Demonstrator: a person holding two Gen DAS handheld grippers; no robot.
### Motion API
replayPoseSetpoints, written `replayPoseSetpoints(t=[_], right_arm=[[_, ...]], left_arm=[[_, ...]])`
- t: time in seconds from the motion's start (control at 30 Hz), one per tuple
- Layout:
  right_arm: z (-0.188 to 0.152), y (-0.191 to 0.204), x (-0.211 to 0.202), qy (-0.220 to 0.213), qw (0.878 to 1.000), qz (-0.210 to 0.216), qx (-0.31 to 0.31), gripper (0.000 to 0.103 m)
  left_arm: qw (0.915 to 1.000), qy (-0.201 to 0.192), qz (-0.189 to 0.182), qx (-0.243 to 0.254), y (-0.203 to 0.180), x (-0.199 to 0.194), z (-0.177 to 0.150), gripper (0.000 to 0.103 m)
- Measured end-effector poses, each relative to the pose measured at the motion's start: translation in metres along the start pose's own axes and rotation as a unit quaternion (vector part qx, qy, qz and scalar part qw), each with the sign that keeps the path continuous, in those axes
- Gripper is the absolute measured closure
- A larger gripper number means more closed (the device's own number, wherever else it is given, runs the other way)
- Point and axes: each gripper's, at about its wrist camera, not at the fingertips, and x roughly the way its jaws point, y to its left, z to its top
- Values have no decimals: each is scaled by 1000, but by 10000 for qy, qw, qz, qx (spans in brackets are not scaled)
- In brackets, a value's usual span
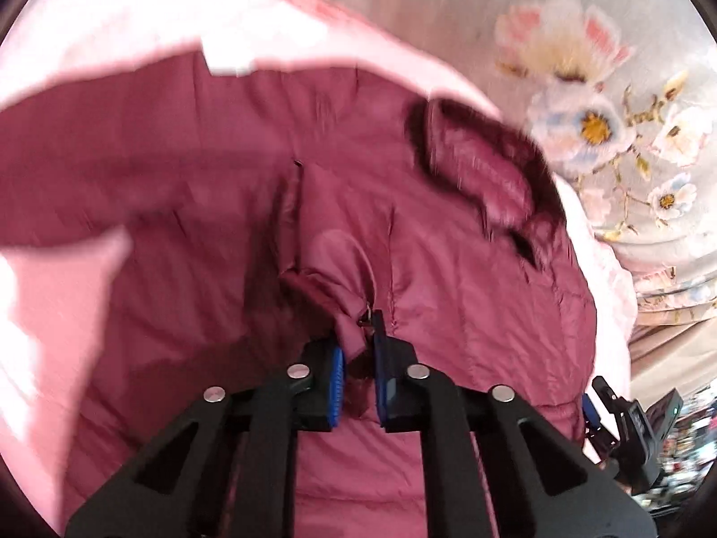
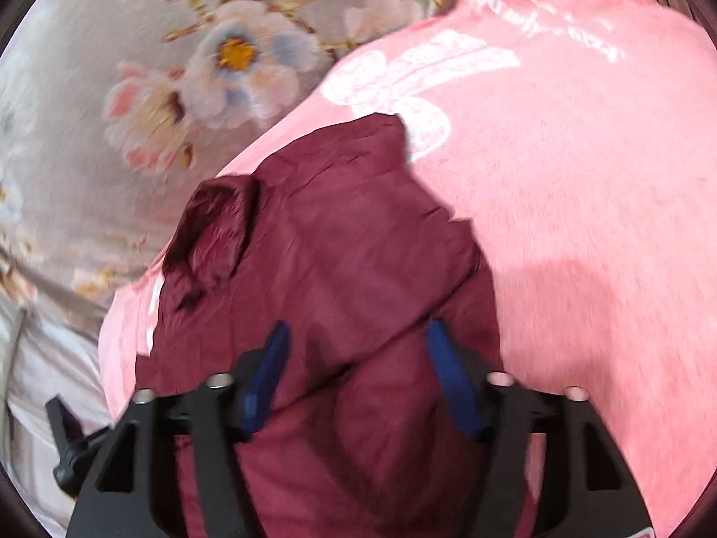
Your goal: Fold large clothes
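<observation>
A maroon quilted jacket (image 1: 233, 166) lies spread on a pink fleece blanket (image 1: 107, 13). Its dark furry collar (image 1: 488, 166) lies toward the upper right. My left gripper (image 1: 358, 349) is shut on a bunched fold of the jacket near a metal zipper pull (image 1: 365, 314). In the right wrist view the same jacket (image 2: 340, 251) lies over the pink blanket (image 2: 582, 206), with the collar (image 2: 210, 233) at the left. My right gripper (image 2: 358, 345) is open, its blue pads (image 2: 448, 376) standing wide on either side of a ridge of jacket fabric.
A grey floral bedsheet (image 1: 596, 89) lies beyond the blanket, also in the right wrist view (image 2: 134, 89). The other gripper (image 1: 627, 421) shows at the lower right of the left wrist view. White print (image 2: 403, 76) marks the blanket.
</observation>
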Motion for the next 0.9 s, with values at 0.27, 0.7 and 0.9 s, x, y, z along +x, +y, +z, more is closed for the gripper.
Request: replayPoseSetpoints(t=[0.27, 0.7, 0.9], right_arm=[[21, 19, -23, -851, 9954, 259, -361, 100], [-4, 14, 12, -189, 9893, -997, -1053, 94], [-25, 36, -39, -743, 9739, -1372, -1651, 90]], left_arm=[[9963, -487, 559, 444, 11, -11, 8, 98], [9955, -430, 694, 471, 40, 8, -18, 78], [9761, -1316, 1620, 600, 57, -66, -9, 61]])
